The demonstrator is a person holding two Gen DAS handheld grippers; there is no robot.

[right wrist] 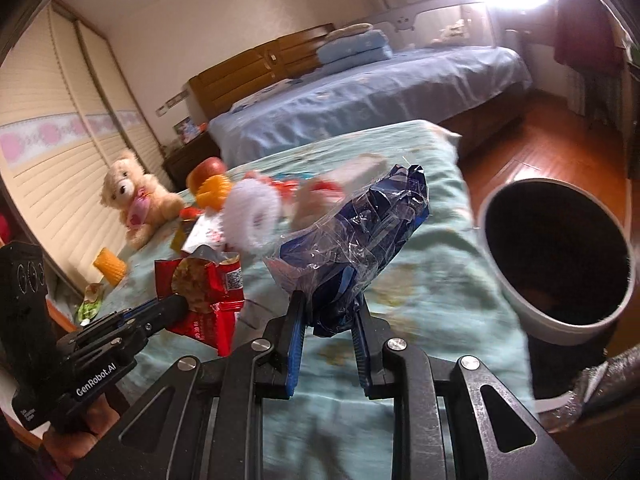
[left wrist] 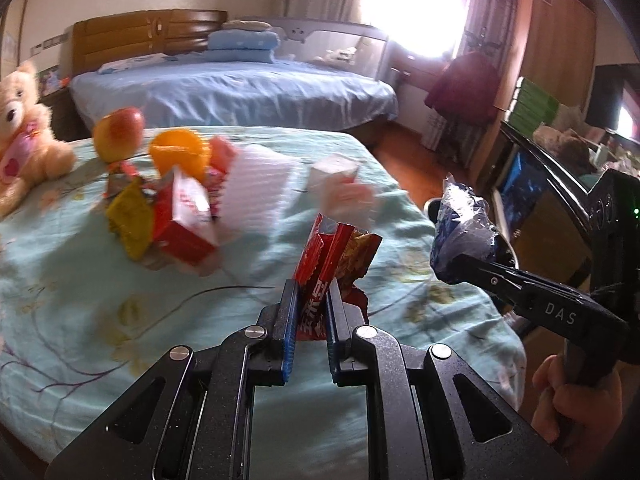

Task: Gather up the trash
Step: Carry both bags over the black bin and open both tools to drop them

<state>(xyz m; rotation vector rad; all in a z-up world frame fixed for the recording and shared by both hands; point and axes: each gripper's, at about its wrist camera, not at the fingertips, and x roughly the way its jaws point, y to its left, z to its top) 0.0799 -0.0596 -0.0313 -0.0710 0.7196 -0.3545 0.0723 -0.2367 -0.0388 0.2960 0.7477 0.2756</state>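
My left gripper (left wrist: 312,292) is shut on a red snack wrapper (left wrist: 324,264), held above the pale green bedspread (left wrist: 100,320). The same red wrapper (right wrist: 208,292) shows at the lower left in the right wrist view, in the left gripper (right wrist: 182,304). My right gripper (right wrist: 328,308) is shut on a crumpled blue and clear plastic wrapper (right wrist: 360,232). From the left wrist view that blue wrapper (left wrist: 460,224) hangs at the right in the right gripper (left wrist: 452,268). A white bin with a dark inside (right wrist: 556,256) stands on the floor right of the bed.
More litter lies further up the bed: a red and white carton (left wrist: 184,220), a yellow wrapper (left wrist: 130,216), white foam netting (left wrist: 260,188) and a small carton (left wrist: 336,180). An apple (left wrist: 118,132), an orange (left wrist: 180,152) and a teddy bear (left wrist: 24,136) sit beyond. A second bed (left wrist: 232,88) is behind.
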